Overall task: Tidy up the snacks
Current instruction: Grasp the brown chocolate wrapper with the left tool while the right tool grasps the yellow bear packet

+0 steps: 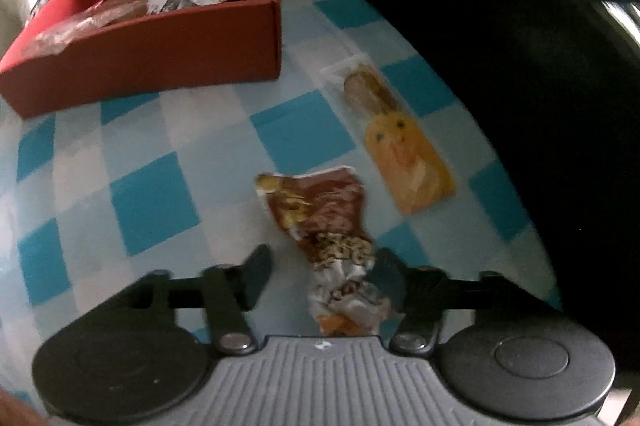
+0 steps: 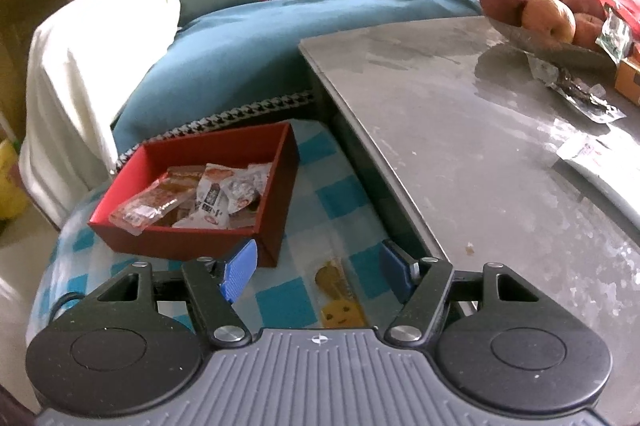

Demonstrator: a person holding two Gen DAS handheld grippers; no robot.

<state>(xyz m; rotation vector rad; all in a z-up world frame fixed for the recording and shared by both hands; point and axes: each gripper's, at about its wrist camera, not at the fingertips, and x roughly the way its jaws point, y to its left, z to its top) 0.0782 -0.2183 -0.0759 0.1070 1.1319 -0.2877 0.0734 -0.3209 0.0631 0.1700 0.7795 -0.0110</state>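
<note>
Your work surface is a blue-and-white checked cloth (image 1: 152, 201), on what looks like a low stool or cushion beside the big grey table (image 2: 480, 145); that table carries a bowl of apples (image 2: 536, 13) and some loose wrappers, with the blue-covered sofa (image 2: 280, 25) behind.

On the checked cloth stands the red box (image 2: 276, 209), your collecting bin. It already holds a heap of wrapped snacks (image 2: 208, 197), so I judge the sorting well along.

Two packets lie outside it. The orange packet (image 1: 404, 149), with a clear window at its far end, lies flat on the cloth, well apart from the box and close to the dark edge on the right. In the right wrist view part of it shows between and below the fingers.

The brown packet (image 1: 324, 226) lies nearer to you, its crumpled near end running in between the fingers of your left tongs (image 1: 320, 272). Those tongs are spread wide; the right finger seems to touch the wrapper, but the picture is blurred and nothing is gripped.

Your right tongs (image 2: 316, 270) are also wide apart and hold nothing, poised above the cloth just short of the box's near corner.

What is left, as far as shown: the brown packet, then the orange one, go into the box.
</note>
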